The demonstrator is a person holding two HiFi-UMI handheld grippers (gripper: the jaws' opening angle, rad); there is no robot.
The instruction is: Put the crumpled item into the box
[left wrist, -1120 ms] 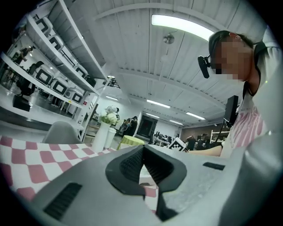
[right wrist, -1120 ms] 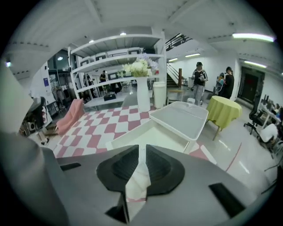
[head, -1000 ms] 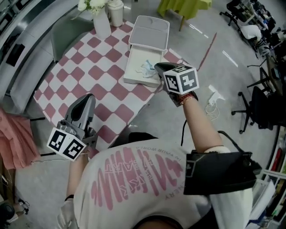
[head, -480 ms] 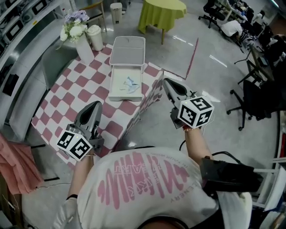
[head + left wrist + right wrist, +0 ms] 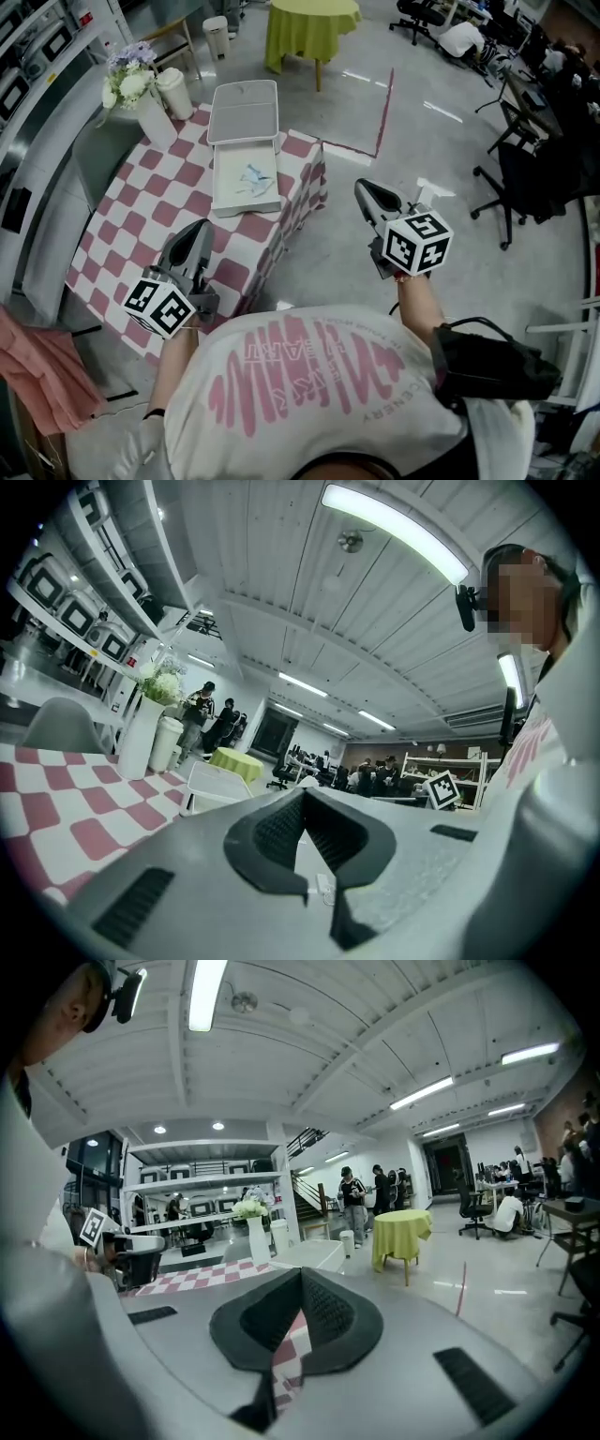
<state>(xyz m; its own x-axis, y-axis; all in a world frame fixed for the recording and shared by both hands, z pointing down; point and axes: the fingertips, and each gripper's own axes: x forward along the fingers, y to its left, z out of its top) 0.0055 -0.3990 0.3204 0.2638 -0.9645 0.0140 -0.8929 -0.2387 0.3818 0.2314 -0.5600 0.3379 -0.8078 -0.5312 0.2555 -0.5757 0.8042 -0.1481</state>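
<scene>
Crumpled pale-blue-and-white item: deposit step judged done; next move calls for lid closure at most, if required. Left grey two-jaw gripper: jaws pressed together, empty, above near part of red-and-white checked table. Right grey two-jaw gripper: jaws pressed together, empty, over floor beside table. Farther: item lies inside shallow white open-lidded box, well apart from both grippers.

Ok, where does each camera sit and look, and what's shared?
Head view: on the head, steeply down at checkered table and box; shirt, arms show.
Left gripper view: on left gripper, along shut jaws across the table; shoulder at right.
Right gripper view: on right gripper, along shut jaws toward the table; torso at left.
Shared: vase, green table in all.
</scene>
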